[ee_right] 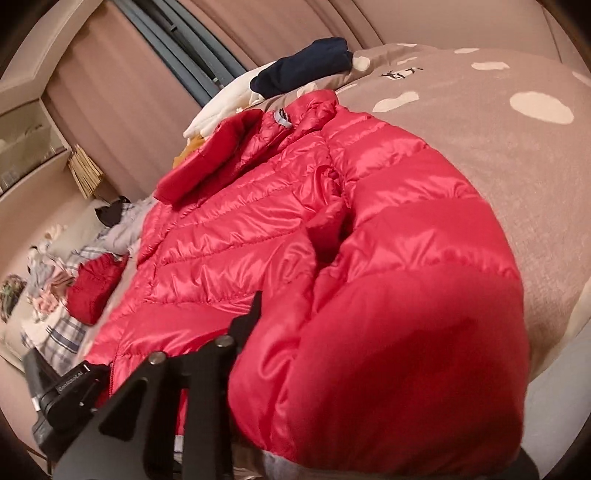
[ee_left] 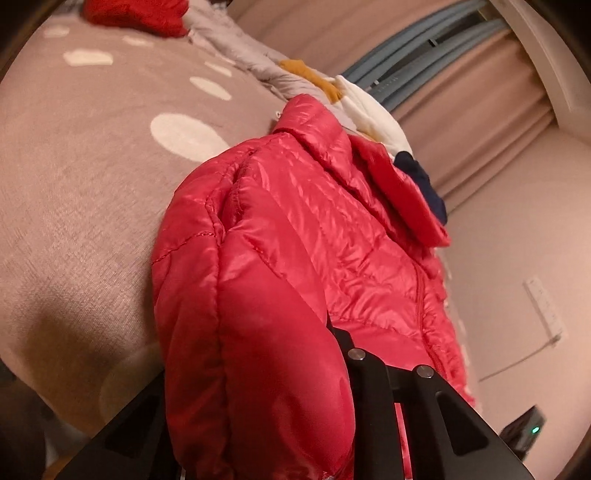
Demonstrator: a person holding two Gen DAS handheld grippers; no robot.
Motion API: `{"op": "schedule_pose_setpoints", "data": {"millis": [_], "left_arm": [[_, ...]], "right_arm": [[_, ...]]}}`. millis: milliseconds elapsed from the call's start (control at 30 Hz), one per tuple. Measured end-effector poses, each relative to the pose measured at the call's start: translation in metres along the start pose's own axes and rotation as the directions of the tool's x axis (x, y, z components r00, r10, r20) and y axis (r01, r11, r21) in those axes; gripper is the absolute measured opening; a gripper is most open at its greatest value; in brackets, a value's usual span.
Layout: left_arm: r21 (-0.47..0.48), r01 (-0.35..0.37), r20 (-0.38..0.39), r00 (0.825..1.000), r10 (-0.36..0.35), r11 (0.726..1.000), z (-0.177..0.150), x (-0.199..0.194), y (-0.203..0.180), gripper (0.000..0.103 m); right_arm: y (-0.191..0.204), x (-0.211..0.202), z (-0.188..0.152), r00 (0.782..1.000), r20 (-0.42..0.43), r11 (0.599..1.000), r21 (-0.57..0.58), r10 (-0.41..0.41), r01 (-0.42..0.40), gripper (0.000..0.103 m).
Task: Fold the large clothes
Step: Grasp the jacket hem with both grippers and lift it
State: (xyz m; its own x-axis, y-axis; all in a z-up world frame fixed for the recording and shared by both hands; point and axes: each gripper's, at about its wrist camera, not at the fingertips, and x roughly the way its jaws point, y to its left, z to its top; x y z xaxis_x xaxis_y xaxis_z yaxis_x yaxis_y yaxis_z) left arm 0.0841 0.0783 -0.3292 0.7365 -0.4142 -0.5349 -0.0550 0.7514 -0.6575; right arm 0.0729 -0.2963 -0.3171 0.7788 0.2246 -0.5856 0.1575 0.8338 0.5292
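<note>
A shiny red quilted puffer jacket [ee_left: 314,229] lies front up on a taupe bedspread with cream spots [ee_left: 92,166]. In the left wrist view my left gripper [ee_left: 295,369] is shut on one sleeve, which bulges between the black fingers [ee_left: 369,387] and hides the left one. In the right wrist view the same jacket [ee_right: 240,229] lies with its collar far away, and my right gripper [ee_right: 314,350] is shut on the other sleeve [ee_right: 406,350]. Only its left finger [ee_right: 243,325] shows; the sleeve covers the other.
A pile of clothes in grey, mustard, cream and navy [ee_left: 332,88] lies past the collar, with a red garment [ee_left: 136,14] at the far corner. More clothes [ee_right: 88,280] lie left of the jacket. Curtains [ee_right: 110,92] and a wall lie beyond.
</note>
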Motion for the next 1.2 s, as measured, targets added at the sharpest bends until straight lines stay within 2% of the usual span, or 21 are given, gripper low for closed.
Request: {"op": "schedule_pose_setpoints", "data": {"millis": [167, 267, 367, 500, 600, 667, 900, 1033, 1200], "left_arm": [[0.041, -0.026, 0.026, 0.999, 0.025, 0.999, -0.002, -0.004, -0.003, 0.019], [0.114, -0.103, 0.065, 0.993, 0.096, 0.988, -0.004, -0.013, -0.016, 0.018], [0.178, -0.158, 0.126, 0.983, 0.137, 0.971, -0.004, -0.023, -0.032, 0.017], [0.224, -0.162, 0.208, 0.971, 0.115, 0.961, 0.003, -0.051, -0.053, 0.017], [0.282, -0.188, 0.289, 0.952, 0.103, 0.941, 0.005, -0.074, -0.079, 0.017], [0.293, -0.187, 0.318, 0.944, 0.089, 0.938, 0.006, -0.086, -0.093, 0.017], [0.305, -0.137, 0.372, 0.928, 0.015, 0.942, 0.008, -0.129, -0.121, 0.017], [0.335, -0.135, 0.422, 0.906, -0.020, 0.933, 0.006, -0.140, -0.131, 0.017], [0.328, -0.124, 0.432, 0.901, -0.032, 0.937, 0.011, -0.140, -0.135, 0.017]], "right_arm": [[-0.001, -0.004, 0.004, 1.000, -0.017, 1.000, -0.024, -0.006, 0.006, 0.016], [0.012, -0.015, 0.011, 1.000, 0.006, 0.994, -0.102, -0.026, 0.027, 0.013], [0.024, -0.030, 0.024, 0.998, 0.064, 0.989, -0.145, 0.009, 0.001, 0.013], [0.027, -0.055, 0.045, 0.990, 0.117, 0.988, -0.140, 0.077, -0.061, 0.013], [0.028, -0.071, 0.054, 0.983, 0.147, 0.985, -0.145, 0.111, -0.089, 0.013], [0.031, -0.085, 0.059, 0.976, 0.180, 0.983, -0.163, 0.119, -0.090, 0.013], [0.037, -0.139, 0.074, 0.946, 0.237, 0.965, -0.194, 0.222, -0.178, 0.014], [0.043, -0.164, 0.073, 0.927, 0.285, 0.952, -0.251, 0.243, -0.173, 0.014], [0.044, -0.174, 0.079, 0.917, 0.290, 0.946, -0.252, 0.273, -0.202, 0.016]]}}
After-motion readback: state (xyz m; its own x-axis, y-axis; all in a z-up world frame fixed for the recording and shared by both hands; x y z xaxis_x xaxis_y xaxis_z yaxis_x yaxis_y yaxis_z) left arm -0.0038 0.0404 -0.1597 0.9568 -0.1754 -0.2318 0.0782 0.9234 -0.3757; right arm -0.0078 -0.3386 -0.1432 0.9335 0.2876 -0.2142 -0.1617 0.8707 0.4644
